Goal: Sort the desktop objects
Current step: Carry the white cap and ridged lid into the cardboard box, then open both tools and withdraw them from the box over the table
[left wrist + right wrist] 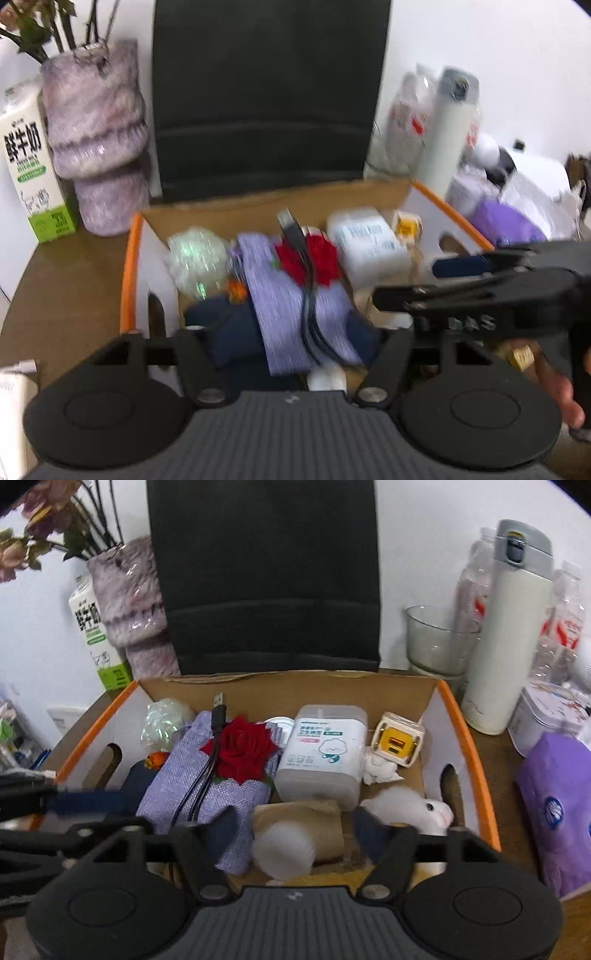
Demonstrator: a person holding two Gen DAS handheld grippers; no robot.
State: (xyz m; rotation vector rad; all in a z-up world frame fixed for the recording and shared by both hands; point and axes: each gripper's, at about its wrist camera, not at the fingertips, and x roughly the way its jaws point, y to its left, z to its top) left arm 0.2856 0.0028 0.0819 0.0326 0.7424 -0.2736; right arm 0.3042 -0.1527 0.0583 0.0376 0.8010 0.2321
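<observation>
An orange-rimmed cardboard box holds a lilac cloth pouch, a red rose, a black USB cable, a white wipes box, a yellow-and-white charger, a white bunny toy, a cardboard roll and a crinkly green ball. The box also shows in the left wrist view. My right gripper is open above the box's near side, over the roll. My left gripper is open above the pouch. The right gripper shows at the right in that view.
A black chair back stands behind the box. A lilac vase and a milk carton stand at the back left. A glass bowl, a white flask, bottles and a purple tissue pack are on the right.
</observation>
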